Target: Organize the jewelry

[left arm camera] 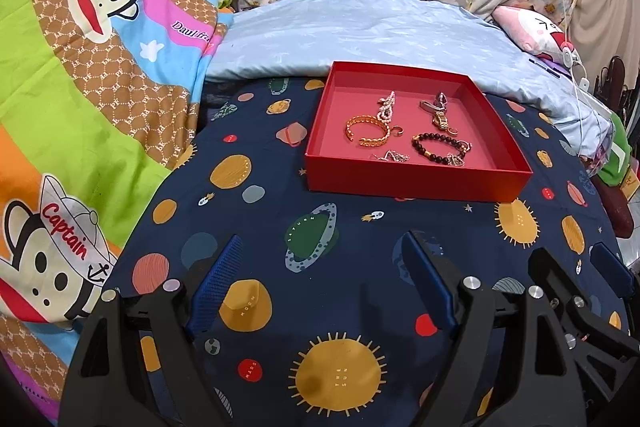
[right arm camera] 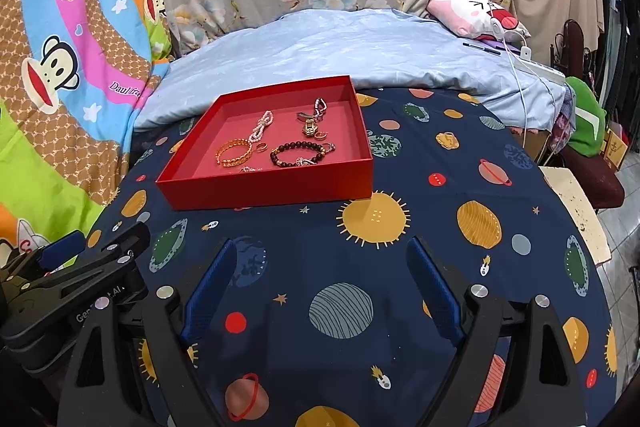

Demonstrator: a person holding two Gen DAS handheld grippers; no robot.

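A shallow red box (left arm camera: 416, 179) (right arm camera: 264, 187) sits on the navy planet-print sheet. Inside lie a gold chain bracelet (left arm camera: 366, 133) (right arm camera: 234, 153), a pink-white bead strand (left arm camera: 386, 107) (right arm camera: 260, 129), a dark bead bracelet (left arm camera: 434, 147) (right arm camera: 296, 153), a gold watch piece (left arm camera: 440, 115) (right arm camera: 309, 125), small rings and a thin silver chain (left arm camera: 394, 157). My left gripper (left arm camera: 322, 247) is open and empty, well short of the box. My right gripper (right arm camera: 322, 249) is open and empty, near and right of the box. Each gripper shows at the edge of the other's view.
A light blue quilt (left arm camera: 360, 31) (right arm camera: 340, 47) lies behind the box. A monkey-print blanket (left arm camera: 80, 67) rises at the left. A pink plush pillow (right arm camera: 476, 15) and white cables (right arm camera: 516, 67) are at the back right. The bed edge drops off at the right (right arm camera: 576, 211).
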